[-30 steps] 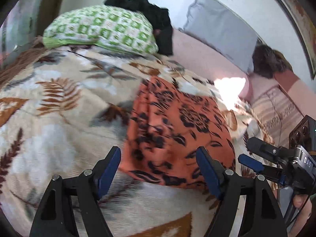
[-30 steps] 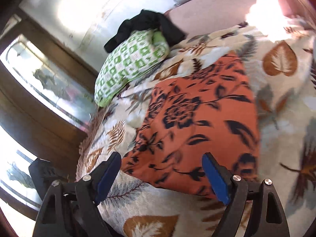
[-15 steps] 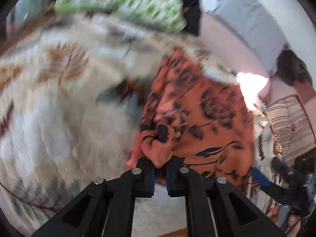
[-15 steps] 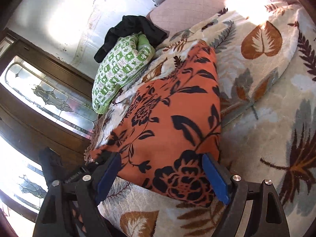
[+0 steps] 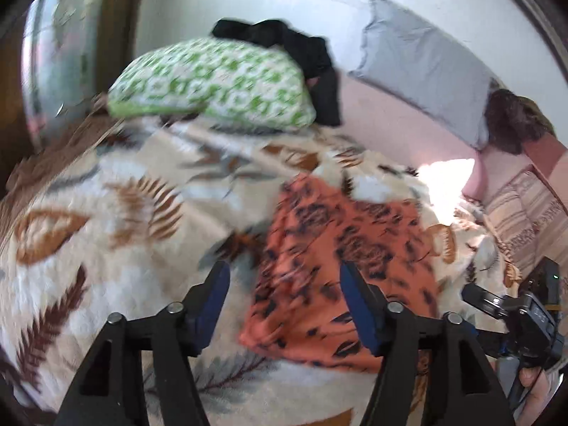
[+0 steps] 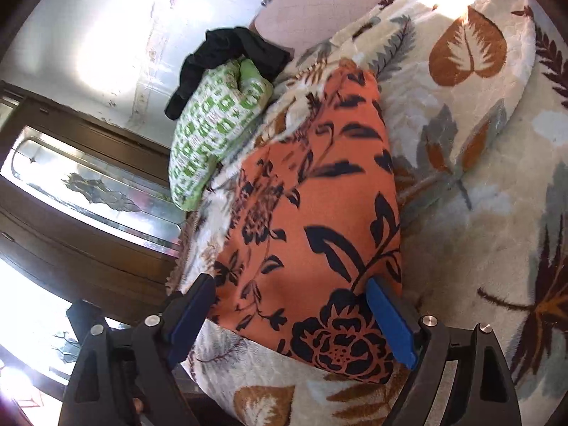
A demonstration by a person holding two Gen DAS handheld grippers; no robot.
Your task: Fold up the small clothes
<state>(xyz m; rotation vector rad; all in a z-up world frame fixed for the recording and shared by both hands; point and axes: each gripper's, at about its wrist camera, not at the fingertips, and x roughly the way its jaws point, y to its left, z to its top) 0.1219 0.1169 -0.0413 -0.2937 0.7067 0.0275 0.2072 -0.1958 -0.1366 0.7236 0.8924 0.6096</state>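
An orange cloth printed with black flowers and leaves (image 6: pixel 312 220) lay folded on a cream plush blanket patterned with brown and grey leaves (image 6: pixel 472 177) that covered the bed, in a long strip running from the near edge of the blanket toward the pillows at its far end. The left gripper (image 5: pixel 284 305), its blue-padded jaws having just been opening, hung above the cloth's near left corner with nothing between the pads; that view was blurred. The right gripper (image 6: pixel 291 316) stood with its jaws wide apart over the near end of the cloth, one blue pad (image 6: pixel 390 323) over the large black flower, the other over the cloth's left edge, neither seen pressing on the fabric. At the blanket's far edge rested a green-and-white patterned pillow (image 5: pixel 216 85) with a black garment (image 5: pixel 301 53) draped over its far side. A grey pillow (image 5: pixel 426 67) leaned against the pale wall beyond a pink sheet (image 5: pixel 390 124), and a patch of sunlight (image 5: pixel 447 177) fell near the blanket's far right corner. Part of a hand (image 5: pixel 532 383) showed at the lower right of the left view, beneath the other gripper's black housing.
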